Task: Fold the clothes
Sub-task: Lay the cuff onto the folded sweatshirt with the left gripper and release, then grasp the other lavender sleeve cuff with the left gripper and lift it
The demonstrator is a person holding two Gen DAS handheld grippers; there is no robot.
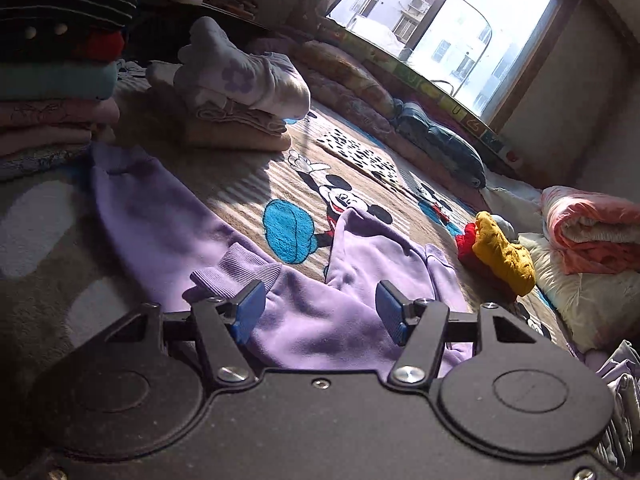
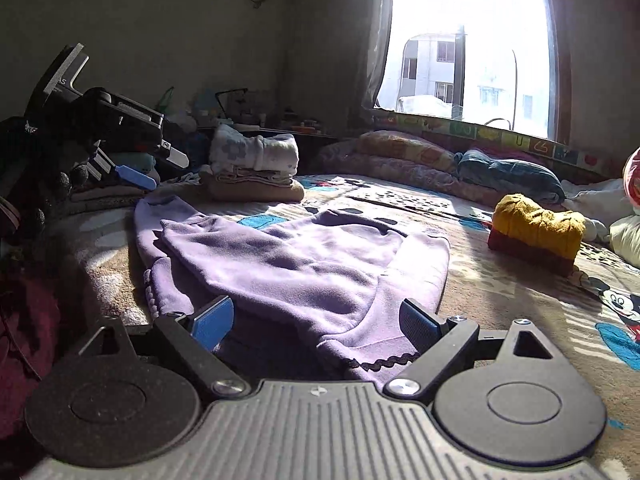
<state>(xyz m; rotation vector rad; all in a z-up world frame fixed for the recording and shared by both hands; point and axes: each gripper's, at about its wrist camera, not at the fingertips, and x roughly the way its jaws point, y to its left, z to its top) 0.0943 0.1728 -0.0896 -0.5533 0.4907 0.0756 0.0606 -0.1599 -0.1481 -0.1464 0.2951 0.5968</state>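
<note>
Hovering low over the lilac sweatshirt [image 1: 320, 320], the left gripper [image 1: 320, 308] has its blue pads spread wide with nothing between them, and the right gripper [image 2: 316, 320] is equally spread above the garment's trimmed hem. The sweatshirt lies partly folded on the cartoon-print blanket [image 2: 500, 300]. Farther off sit a yellow-and-red folded bundle [image 2: 536, 232], stacked folded clothes [image 2: 256, 172] and the bright window [image 2: 472, 52].

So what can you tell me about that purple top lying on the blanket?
The purple top is a soft, fleecy lilac sweatshirt with ribbed cuffs and dark scalloped trim along one edge. It lies spread on the cartoon blanket, partly folded, one sleeve laid across the body. Both the left claw and right claw are open over its near edges.
</note>
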